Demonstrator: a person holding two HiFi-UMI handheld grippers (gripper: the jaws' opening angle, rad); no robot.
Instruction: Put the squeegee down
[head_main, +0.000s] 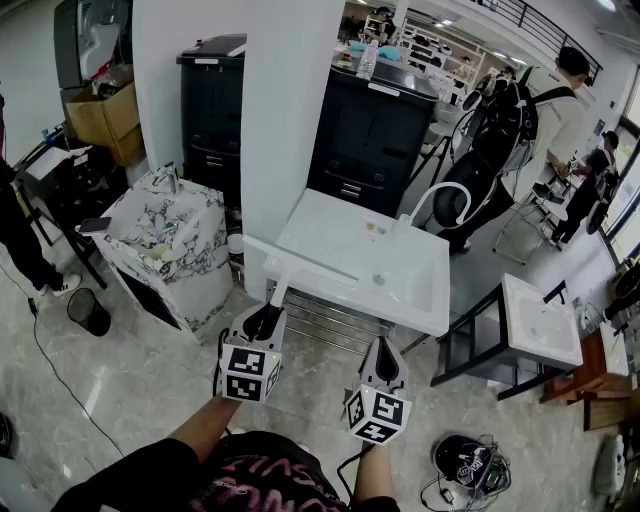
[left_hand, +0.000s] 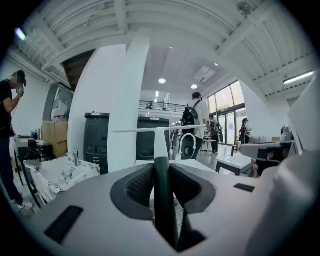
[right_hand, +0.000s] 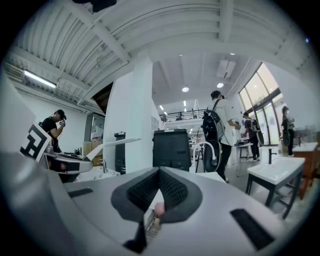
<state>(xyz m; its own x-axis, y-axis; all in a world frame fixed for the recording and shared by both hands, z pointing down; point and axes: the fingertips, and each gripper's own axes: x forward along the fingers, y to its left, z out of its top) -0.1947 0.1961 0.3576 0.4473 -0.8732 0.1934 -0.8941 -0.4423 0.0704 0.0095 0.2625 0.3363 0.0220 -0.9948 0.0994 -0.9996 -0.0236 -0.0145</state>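
**A:** Status on the squeegee (head_main: 281, 292)?

**B:** Not down yet. Your left hand-held gripper (head_main: 264, 322) is clamped on its dark handle. The blade is held up at frame centre, against the near-left edge of the white sink (head_main: 330, 240).

**A:** And the right hand-held gripper (head_main: 384, 368)?

**B:** Jaws together, gripping nothing. You've still to lower the squeegee, rest it on a surface and release.

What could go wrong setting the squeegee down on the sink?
The white T-shaped squeegee with a dark handle, clamped in the left gripper, hangs over the near left corner of the white rectangular sink; released there, it may tip to the floor. Its wide blade could clip the curved white faucet if swung inward.
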